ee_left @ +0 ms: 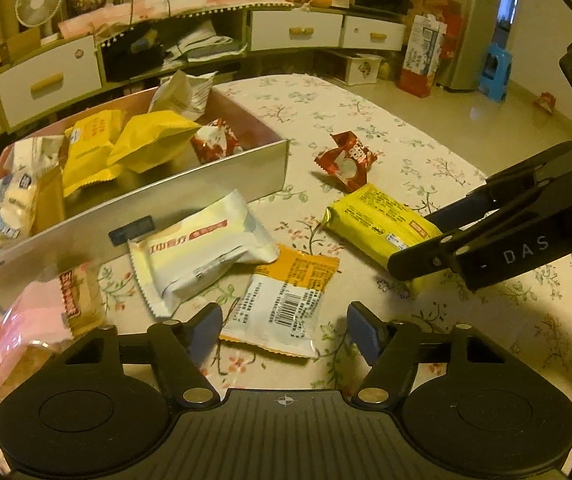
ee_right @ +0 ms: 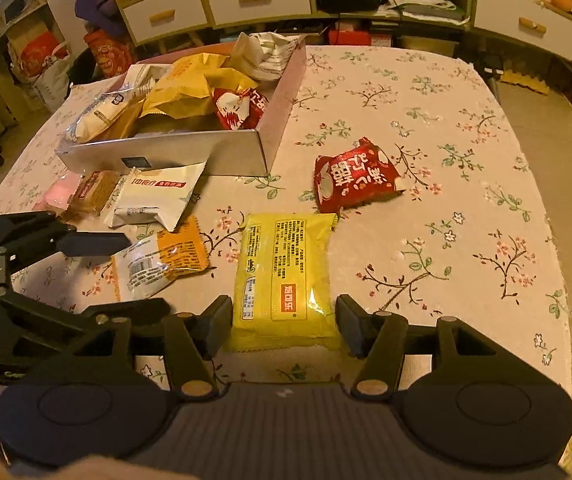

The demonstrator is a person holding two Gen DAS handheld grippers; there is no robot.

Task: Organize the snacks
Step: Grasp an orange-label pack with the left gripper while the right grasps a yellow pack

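Note:
A silver box [ee_left: 190,188] [ee_right: 190,152] holds several snack packets. Loose on the floral table lie a yellow packet [ee_left: 378,224] [ee_right: 286,276], a red packet [ee_left: 348,160] [ee_right: 352,178], an orange-and-white packet [ee_left: 286,304] [ee_right: 158,260], a white packet [ee_left: 202,248] [ee_right: 158,196] and a pink packet [ee_left: 42,316] [ee_right: 74,192]. My left gripper [ee_left: 284,330] is open just above the near end of the orange-and-white packet. My right gripper [ee_right: 284,326] [ee_left: 418,244] is open with its fingers on either side of the yellow packet's near end.
The table [ee_right: 466,240] has a floral cloth and drops off at its right edge. Drawers and shelves [ee_left: 298,30] stand behind it. A blue stool [ee_left: 496,70] stands on the floor at the far right.

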